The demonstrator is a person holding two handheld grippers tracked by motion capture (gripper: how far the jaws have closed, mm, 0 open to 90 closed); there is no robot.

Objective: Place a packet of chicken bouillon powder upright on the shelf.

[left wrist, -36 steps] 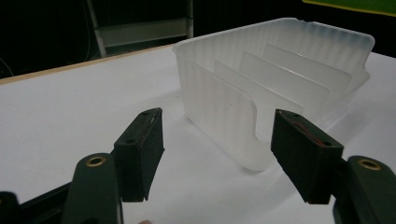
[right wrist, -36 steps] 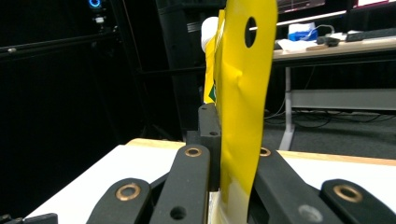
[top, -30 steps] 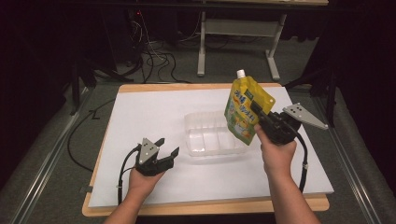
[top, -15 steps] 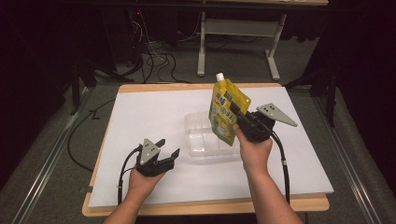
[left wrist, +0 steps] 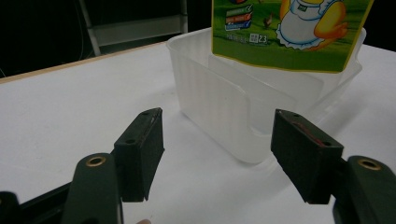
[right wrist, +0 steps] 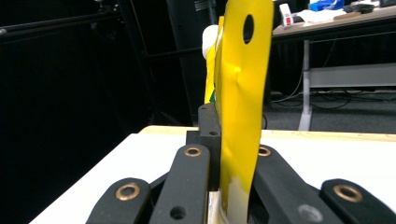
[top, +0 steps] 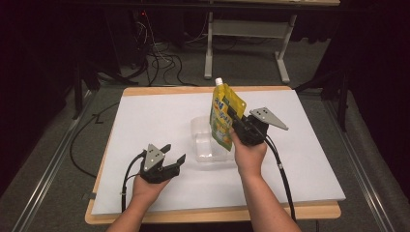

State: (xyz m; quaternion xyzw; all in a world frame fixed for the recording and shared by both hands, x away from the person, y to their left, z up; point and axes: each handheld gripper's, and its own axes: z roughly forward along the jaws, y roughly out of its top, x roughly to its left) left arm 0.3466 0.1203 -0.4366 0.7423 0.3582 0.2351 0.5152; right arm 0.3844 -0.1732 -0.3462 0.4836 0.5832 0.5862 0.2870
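A yellow spouted pouch (top: 223,116) with a white cap hangs upright over the clear plastic container (top: 205,142) at the middle of the white sheet. My right gripper (top: 239,122) is shut on the pouch's right edge, and the right gripper view shows that yellow edge (right wrist: 240,107) pinched between the two black jaws. The pouch's lower end (left wrist: 289,35) sits just above the container's (left wrist: 219,102) rim, its printed face toward the left gripper view. My left gripper (top: 171,155) rests on the sheet left of the container, open, nothing between its fingers (left wrist: 140,149).
The white sheet (top: 145,116) covers a wooden tabletop (top: 212,212). Cables (top: 278,159) trail from both grippers toward the near edge. Beyond the table stand a desk frame (top: 241,29) and floor cables (top: 159,58) in the dark.
My right gripper has carried the pouch leftward and lower, from beside the container's right end to over its middle. The left gripper has stayed put.
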